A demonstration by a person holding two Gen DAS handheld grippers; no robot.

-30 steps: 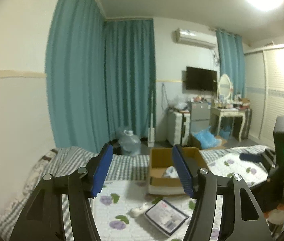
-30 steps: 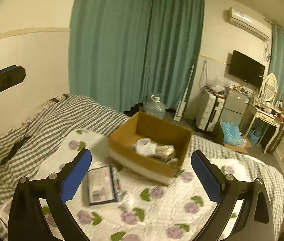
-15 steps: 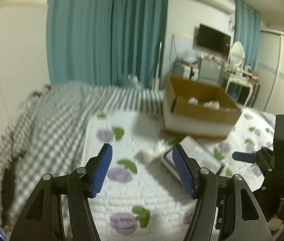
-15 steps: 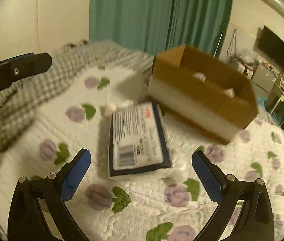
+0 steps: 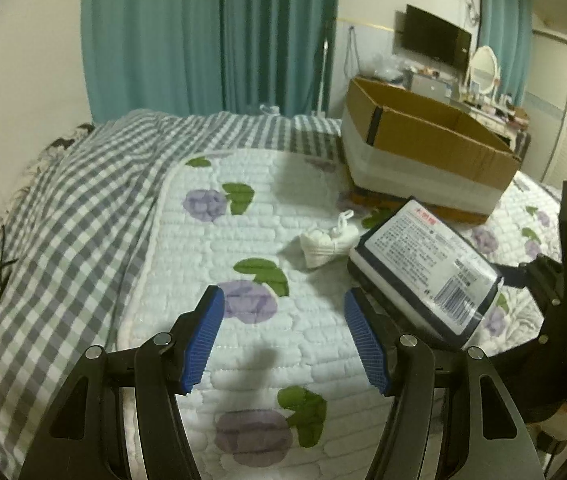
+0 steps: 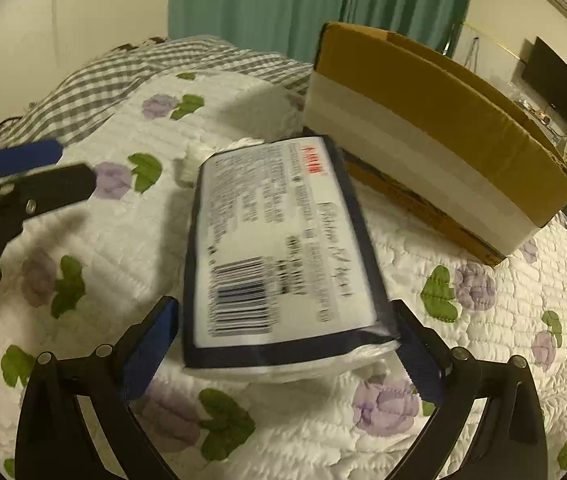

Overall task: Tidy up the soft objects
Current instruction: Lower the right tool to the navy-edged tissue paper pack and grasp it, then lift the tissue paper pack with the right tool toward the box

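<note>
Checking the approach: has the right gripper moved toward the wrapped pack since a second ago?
Yes. The right gripper has come down and forward; the pack, lying beside the cardboard box, now sits between its open fingers.

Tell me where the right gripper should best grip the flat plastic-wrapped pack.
Probably across its near short end, coming from the barcode side: the pack lies flat and lengthwise, and the open right gripper already straddles that end's width.
</note>
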